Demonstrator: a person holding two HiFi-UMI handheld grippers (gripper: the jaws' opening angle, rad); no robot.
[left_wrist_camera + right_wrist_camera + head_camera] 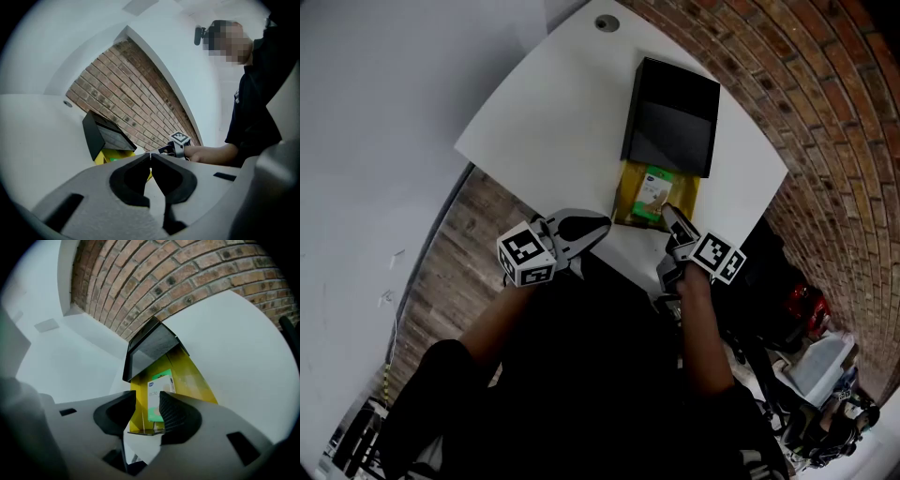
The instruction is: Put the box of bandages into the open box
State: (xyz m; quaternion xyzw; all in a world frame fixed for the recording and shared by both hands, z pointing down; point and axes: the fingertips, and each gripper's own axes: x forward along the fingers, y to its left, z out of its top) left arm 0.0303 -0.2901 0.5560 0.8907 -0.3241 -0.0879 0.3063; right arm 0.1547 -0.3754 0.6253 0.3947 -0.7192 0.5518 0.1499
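The open box [628, 192] has a yellow inside and a black lid [672, 117] standing up behind it on the white table. The green-and-white box of bandages [651, 195] lies inside the yellow tray. My right gripper [668, 217] sits at the tray's near right corner, open, and not holding anything. In the right gripper view the box of bandages [158, 390] shows through the gap of the right gripper [147, 399], resting in the open box [192, 380]. My left gripper [602, 227] hangs left of the tray near the table's edge, shut and empty; the left gripper [150, 156] has its tips touching.
The white table [553, 103] has a round cable hole [607, 23] at its far corner. A brick wall [825, 84] runs along the right. Wooden floor [455, 244] lies below the table's near left edge. Bags and clutter [811, 319] stand at the lower right.
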